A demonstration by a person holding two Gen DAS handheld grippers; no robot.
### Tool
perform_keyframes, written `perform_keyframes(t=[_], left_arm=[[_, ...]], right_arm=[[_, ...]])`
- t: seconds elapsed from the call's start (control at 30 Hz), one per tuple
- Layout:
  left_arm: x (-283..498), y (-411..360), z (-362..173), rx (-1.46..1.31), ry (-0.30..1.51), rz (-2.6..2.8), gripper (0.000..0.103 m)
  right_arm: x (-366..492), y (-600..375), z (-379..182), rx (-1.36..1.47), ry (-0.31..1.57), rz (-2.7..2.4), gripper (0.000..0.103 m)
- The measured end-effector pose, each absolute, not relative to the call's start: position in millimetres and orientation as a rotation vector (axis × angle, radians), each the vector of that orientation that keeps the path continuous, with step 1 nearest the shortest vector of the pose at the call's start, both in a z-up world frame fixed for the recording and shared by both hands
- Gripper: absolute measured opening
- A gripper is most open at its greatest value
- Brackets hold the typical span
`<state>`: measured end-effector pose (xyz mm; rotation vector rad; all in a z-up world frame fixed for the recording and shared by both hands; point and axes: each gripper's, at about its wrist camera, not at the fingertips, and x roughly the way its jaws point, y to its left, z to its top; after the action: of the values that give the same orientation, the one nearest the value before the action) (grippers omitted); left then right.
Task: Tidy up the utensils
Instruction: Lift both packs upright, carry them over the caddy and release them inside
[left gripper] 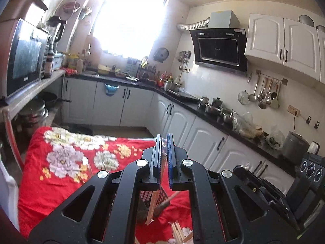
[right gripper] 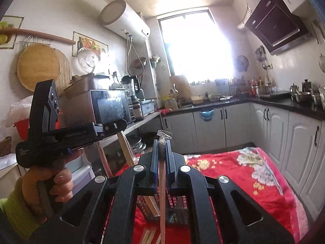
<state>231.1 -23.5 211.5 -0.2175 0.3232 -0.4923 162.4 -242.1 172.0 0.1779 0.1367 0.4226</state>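
My left gripper (left gripper: 164, 142) is shut on wooden chopsticks (left gripper: 152, 207) that hang down from its pads. In the right wrist view the left gripper (right gripper: 116, 128) is held up at the left by a hand (right gripper: 59, 183), the chopsticks (right gripper: 127, 154) slanting down from it. My right gripper (right gripper: 162, 143) is shut on a thin pinkish utensil (right gripper: 161, 193) whose clear plastic end (right gripper: 165, 135) sticks up above the pads. Below both grippers a dark mesh utensil holder (right gripper: 178, 211) (left gripper: 161, 203) lies on a red floral cloth (right gripper: 233, 172). Loose chopsticks (left gripper: 178, 231) (right gripper: 148, 235) lie in front of it.
The red floral cloth (left gripper: 67, 162) covers the table. White cabinets under a black counter (left gripper: 203, 109) run along the right and back. A microwave (left gripper: 24, 57) sits on a shelf at the left, with pots (left gripper: 34, 111) below. Ladles (left gripper: 262, 95) hang on the wall.
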Motion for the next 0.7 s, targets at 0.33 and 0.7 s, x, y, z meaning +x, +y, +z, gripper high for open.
perform_keyframes(t=[0.33, 0.7], left_arm=[[254, -28, 222, -0.207, 0.267, -0.441, 0.002], [279, -27, 195, -0.207, 0.292, -0.402, 0.002]], right_arm=[[189, -232, 204, 0.13, 0.046, 0.407, 0.006], [229, -230, 212, 0.095, -0.007, 0.38, 0.006]])
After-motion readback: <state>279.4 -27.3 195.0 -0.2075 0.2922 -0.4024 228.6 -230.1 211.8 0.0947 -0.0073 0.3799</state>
